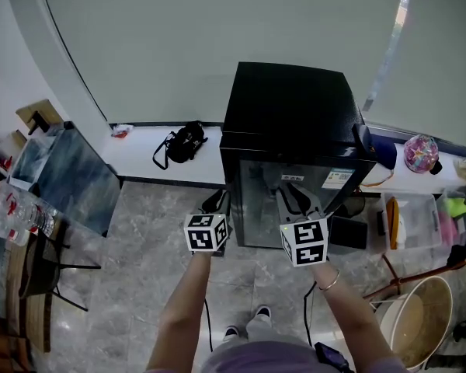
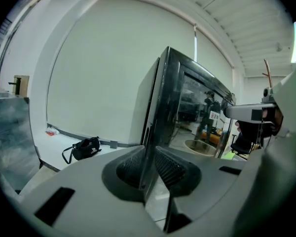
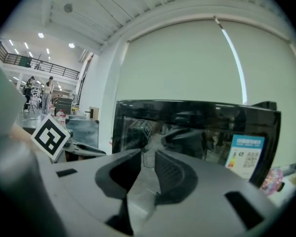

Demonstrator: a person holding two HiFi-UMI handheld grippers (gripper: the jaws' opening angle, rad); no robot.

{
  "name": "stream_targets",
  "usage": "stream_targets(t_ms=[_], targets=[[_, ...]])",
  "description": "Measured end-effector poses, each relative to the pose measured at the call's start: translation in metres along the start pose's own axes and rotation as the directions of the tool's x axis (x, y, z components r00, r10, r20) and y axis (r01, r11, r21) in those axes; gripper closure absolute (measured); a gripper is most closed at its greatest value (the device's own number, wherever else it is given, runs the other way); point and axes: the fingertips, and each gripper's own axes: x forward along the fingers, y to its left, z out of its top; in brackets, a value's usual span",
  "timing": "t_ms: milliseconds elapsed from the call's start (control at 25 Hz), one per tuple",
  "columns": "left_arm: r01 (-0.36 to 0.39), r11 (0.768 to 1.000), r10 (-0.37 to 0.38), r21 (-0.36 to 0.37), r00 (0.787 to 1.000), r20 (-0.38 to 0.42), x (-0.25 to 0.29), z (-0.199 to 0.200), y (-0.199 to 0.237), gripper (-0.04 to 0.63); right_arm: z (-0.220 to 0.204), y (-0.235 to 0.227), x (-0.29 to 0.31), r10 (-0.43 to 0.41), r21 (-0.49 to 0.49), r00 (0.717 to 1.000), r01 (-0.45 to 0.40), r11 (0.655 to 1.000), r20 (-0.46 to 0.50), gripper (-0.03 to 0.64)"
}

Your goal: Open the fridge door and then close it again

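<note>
A small black fridge (image 1: 287, 99) with a glass door (image 1: 295, 200) stands on the floor against a low white ledge. My left gripper (image 1: 217, 203) is at the door's left edge. In the left gripper view the door's edge (image 2: 160, 98) runs down between the jaws, and the left gripper (image 2: 149, 168) is shut on it. The door lies flush with the body, or nearly so. My right gripper (image 1: 297, 199) faces the front of the glass. In its own view the right gripper (image 3: 148, 169) shows a narrow gap with nothing in it, close to the door (image 3: 197, 127).
A black bag (image 1: 182, 142) lies on the ledge left of the fridge. A blue-grey panel (image 1: 70, 173) and water bottles (image 1: 15, 212) are at the far left. To the right are a clear box (image 1: 412, 220), a pink ball (image 1: 421, 152) and a beige bucket (image 1: 423, 325).
</note>
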Motion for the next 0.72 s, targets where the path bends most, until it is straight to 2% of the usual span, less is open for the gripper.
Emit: stream_targets(t_ms=[480,720], targets=[[0.029,0.999,-0.027,-0.014,0.992,0.121,-0.071,0.01,-0.02,0.586,-0.015,0.025,-0.048,0.024,0.087,1.0,-0.022,0.996,-0.015,0.56],[0.023,1.0,-0.025,0.019,0.993,0.118,-0.105,0.004,-0.024,0.592,-0.021,0.038,-0.079,0.003,0.102,1.0,-0.001,0.995,-0.021,0.599]])
